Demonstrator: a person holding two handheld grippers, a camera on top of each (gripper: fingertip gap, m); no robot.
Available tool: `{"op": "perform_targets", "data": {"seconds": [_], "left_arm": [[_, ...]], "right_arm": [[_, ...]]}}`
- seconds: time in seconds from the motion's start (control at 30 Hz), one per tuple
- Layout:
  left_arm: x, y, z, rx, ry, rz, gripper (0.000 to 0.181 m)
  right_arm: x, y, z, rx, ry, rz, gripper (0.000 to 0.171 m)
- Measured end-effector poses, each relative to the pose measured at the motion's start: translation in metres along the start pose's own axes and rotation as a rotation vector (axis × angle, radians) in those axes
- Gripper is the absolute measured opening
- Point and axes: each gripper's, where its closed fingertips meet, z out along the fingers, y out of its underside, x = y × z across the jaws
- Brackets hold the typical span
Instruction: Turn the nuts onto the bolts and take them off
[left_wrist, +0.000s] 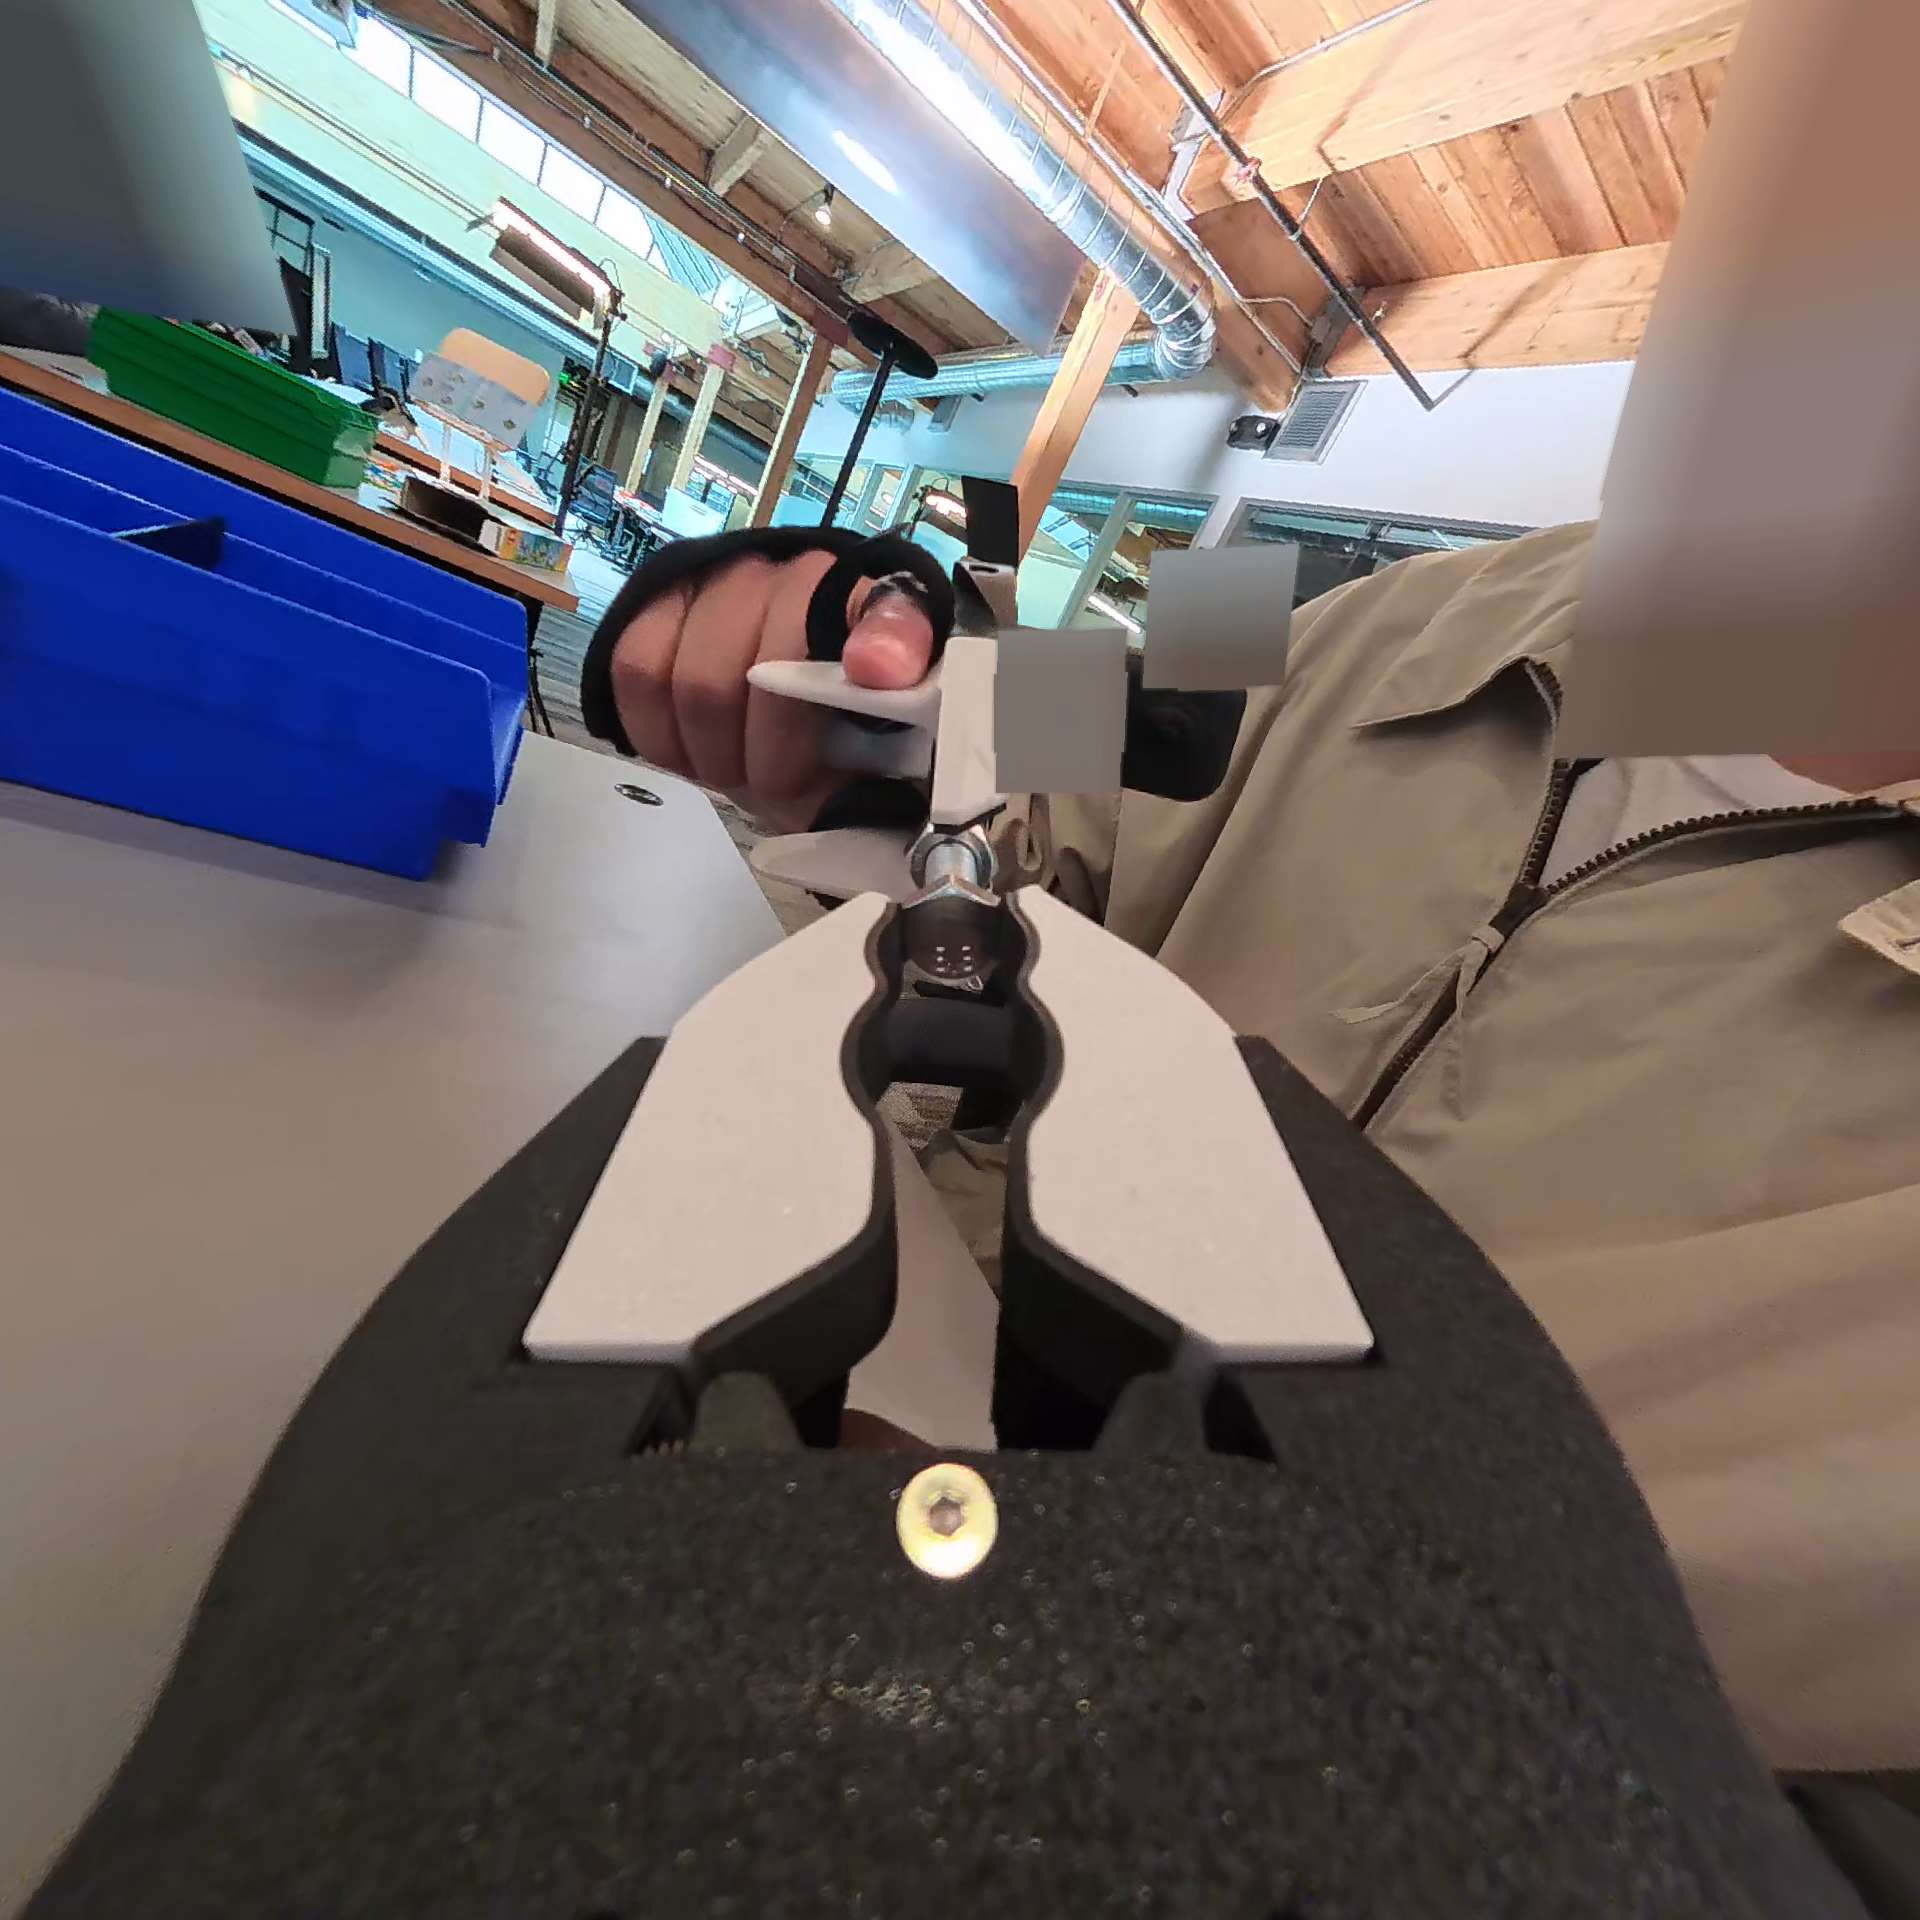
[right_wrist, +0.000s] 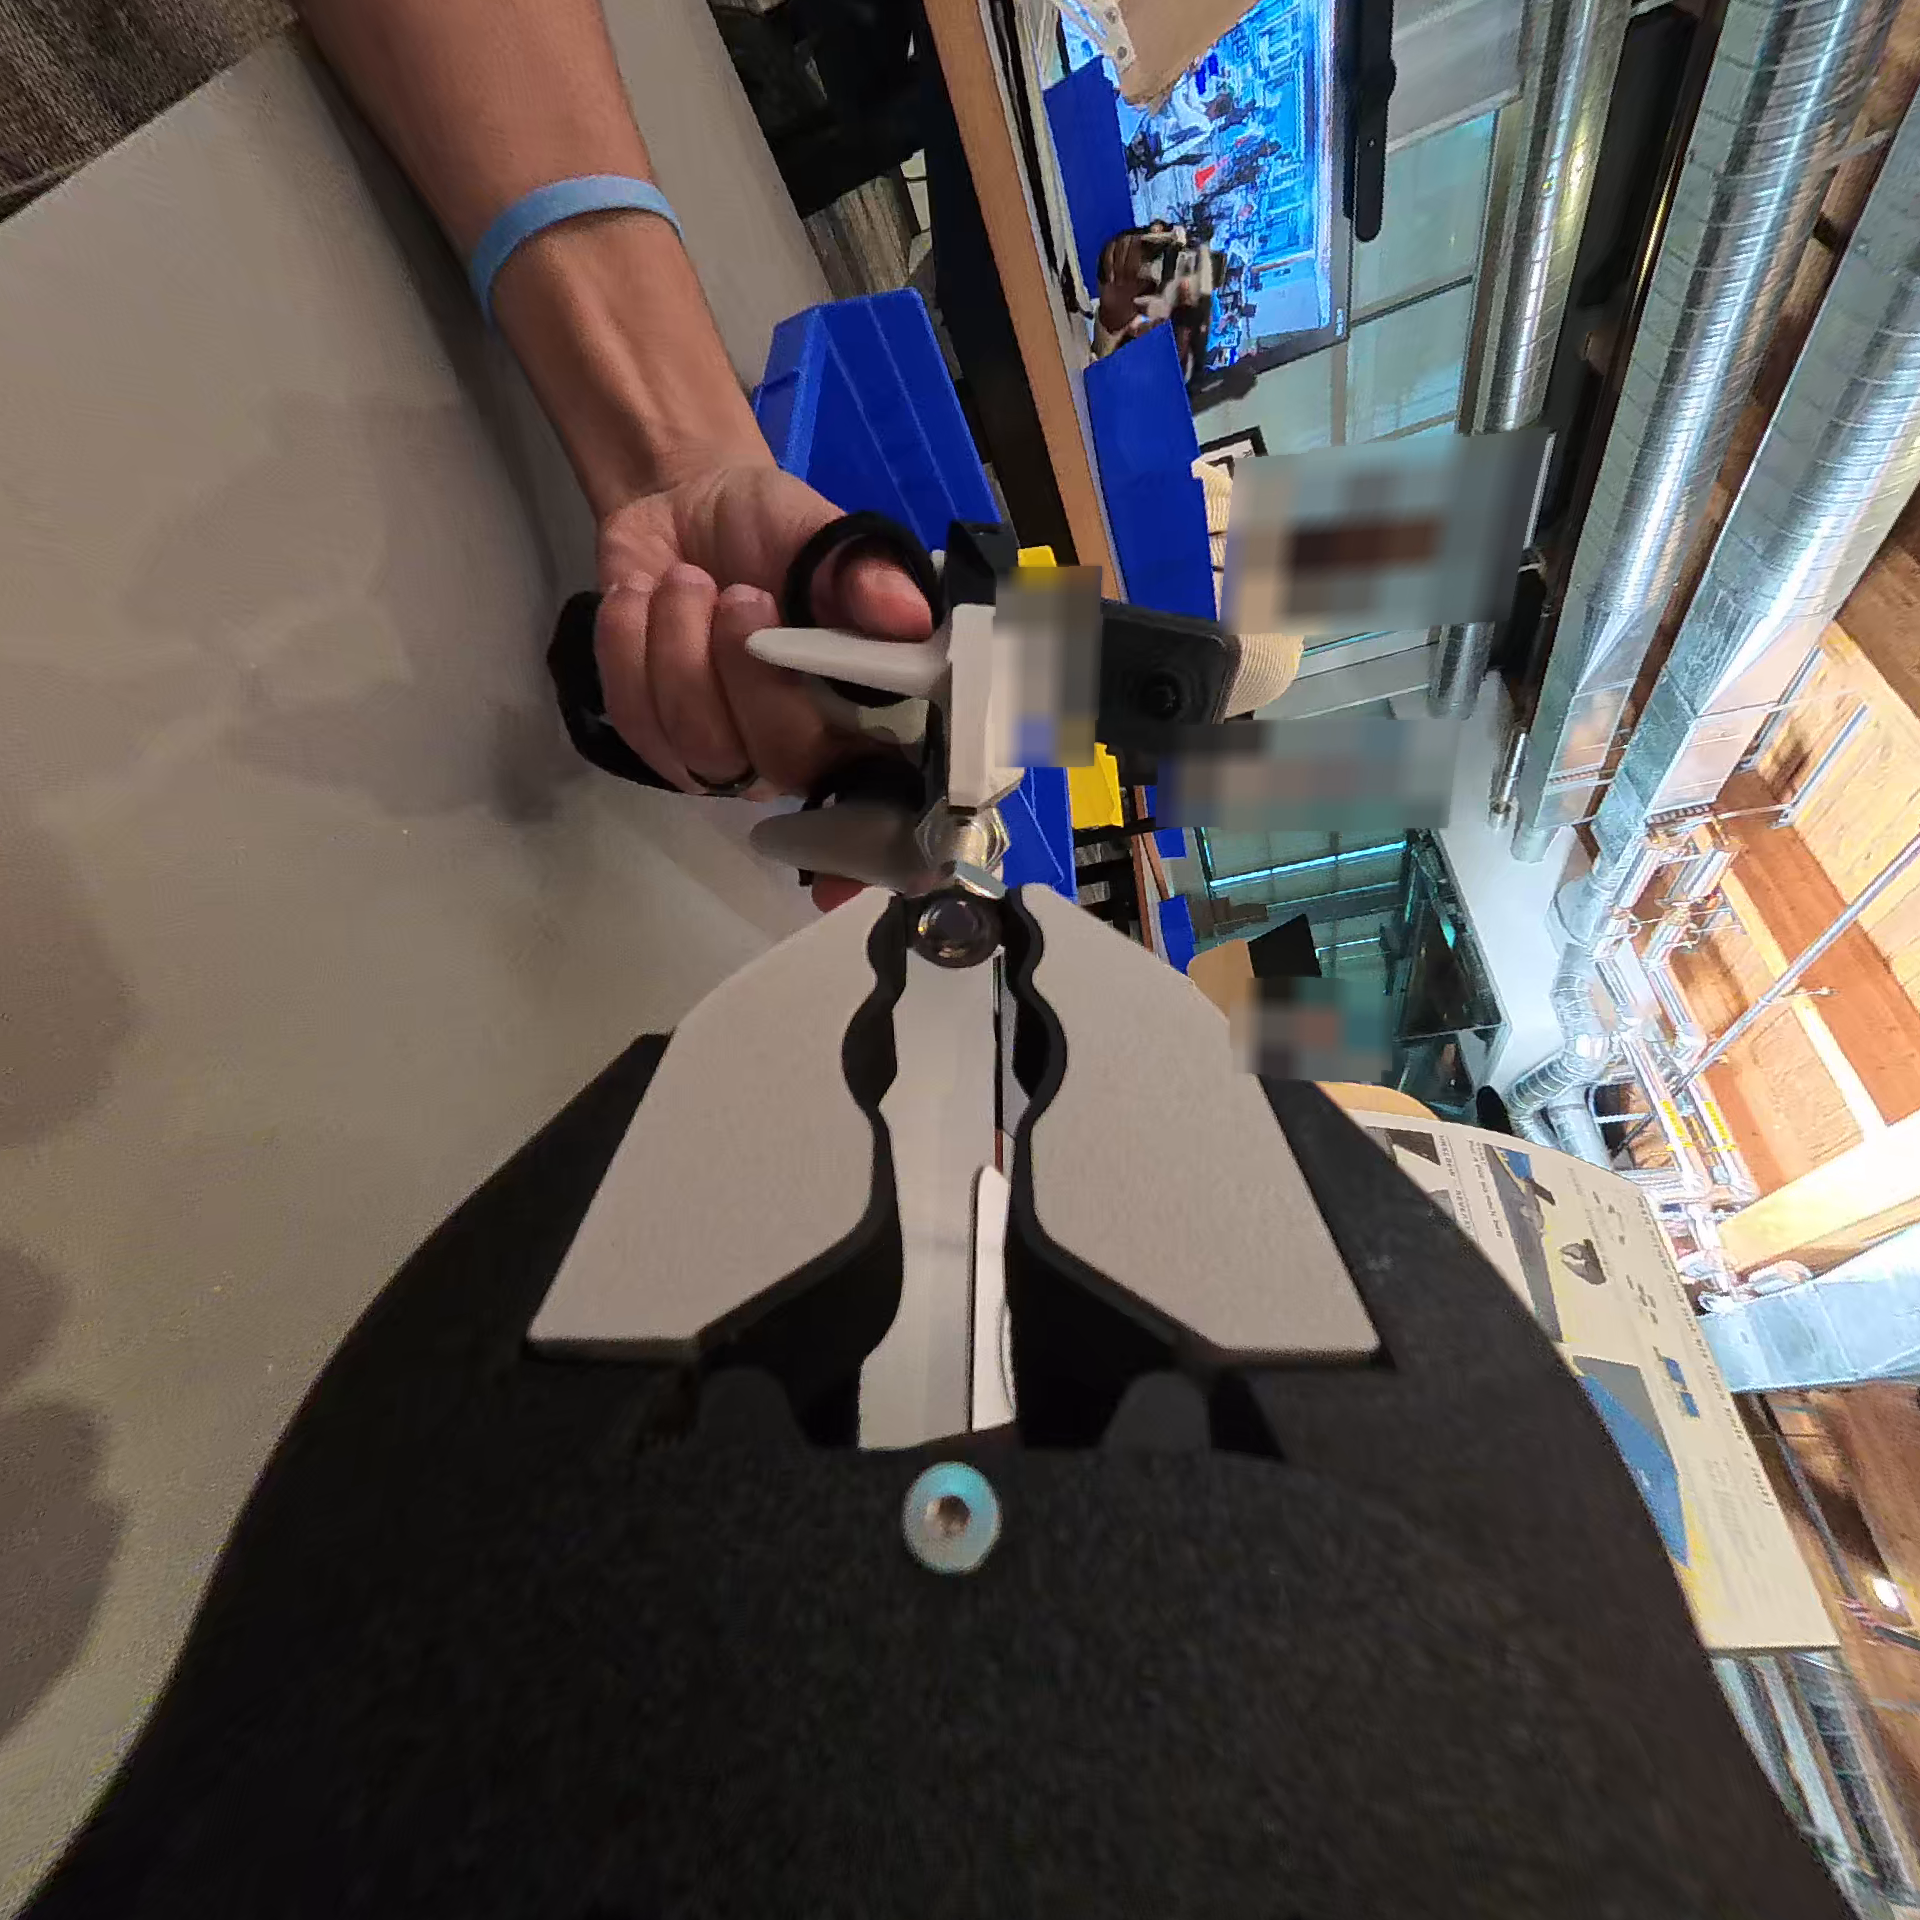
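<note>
A steel bolt is held in the air between my two grippers, which face each other tip to tip. In the left wrist view my left gripper (left_wrist: 951, 914) is shut on the bolt's head (left_wrist: 951, 951), whose marked face points at the camera. The shaft (left_wrist: 948, 857) runs on to the right gripper (left_wrist: 961, 821), held by a hand in a black strap. In the right wrist view my right gripper (right_wrist: 951, 904) is shut on a nut (right_wrist: 951, 927) at the bolt's near end. The hex head (right_wrist: 964, 831) shows beyond it, at the left gripper (right_wrist: 961, 810).
A grey table (left_wrist: 312, 1039) lies below on the left, with a blue bin (left_wrist: 260, 675) on it and green trays (left_wrist: 229, 405) behind. A person in a beige jacket (left_wrist: 1558, 935) is close on the right. More blue bins (right_wrist: 883, 416) and a printed sheet (right_wrist: 1610, 1351) show in the right wrist view. My left and right fingertips are right by each other.
</note>
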Motion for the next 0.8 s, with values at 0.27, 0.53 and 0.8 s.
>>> {"op": "perform_targets", "data": {"seconds": [0.27, 0.53, 0.8], "left_arm": [[-0.004, -0.006, -0.004, 0.011, -0.068, 0.068, 0.017], [-0.012, -0.013, -0.007, 0.000, -0.220, 0.242, 0.018], [-0.014, -0.010, -0.006, -0.094, -0.348, 0.436, 0.018]], "right_arm": [[0.004, 0.008, 0.005, 0.056, -0.045, 0.414, 0.026], [0.008, 0.007, -0.001, 0.274, -0.159, 1.213, 0.052], [0.003, 0.018, -0.004, 0.518, -0.313, 2.286, 0.045]]}}
